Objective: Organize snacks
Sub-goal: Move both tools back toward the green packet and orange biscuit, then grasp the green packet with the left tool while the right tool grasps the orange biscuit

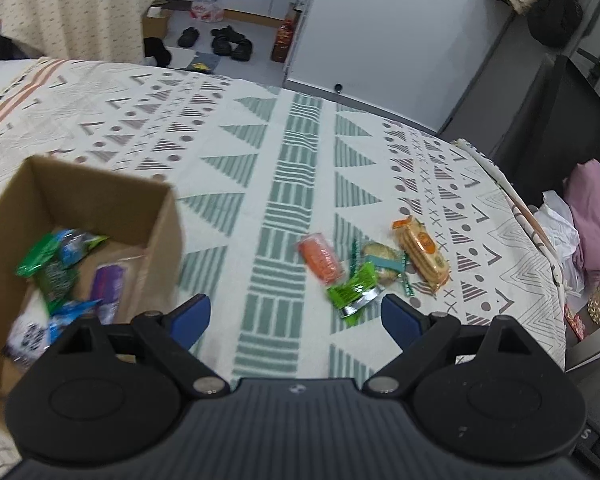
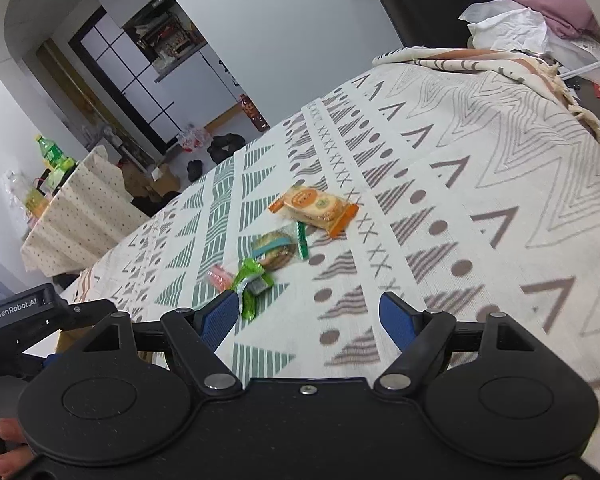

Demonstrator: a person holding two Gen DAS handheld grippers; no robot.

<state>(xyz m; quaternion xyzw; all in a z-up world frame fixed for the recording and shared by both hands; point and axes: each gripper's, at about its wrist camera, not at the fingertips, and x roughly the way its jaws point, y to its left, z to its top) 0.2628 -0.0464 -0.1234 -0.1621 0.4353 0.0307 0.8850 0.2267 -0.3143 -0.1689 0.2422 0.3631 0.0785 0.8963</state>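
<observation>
An open cardboard box stands on the patterned bedspread at the left, with several snack packets inside. To its right lie a red-orange packet, a green packet, a round cookie in clear wrap and an orange cracker pack. My left gripper hangs open between the box and this group, holding nothing. In the right wrist view the cracker pack, cookie, green packet and pink-red packet lie ahead. My right gripper is open and empty, its left finger beside the green packet.
The bedspread's fringed edge drops off at the right, with pink cloth and a white bag beyond it. A cloth-covered side table with bottles and shoes on the floor lie past the far edge. A hand shows at lower left.
</observation>
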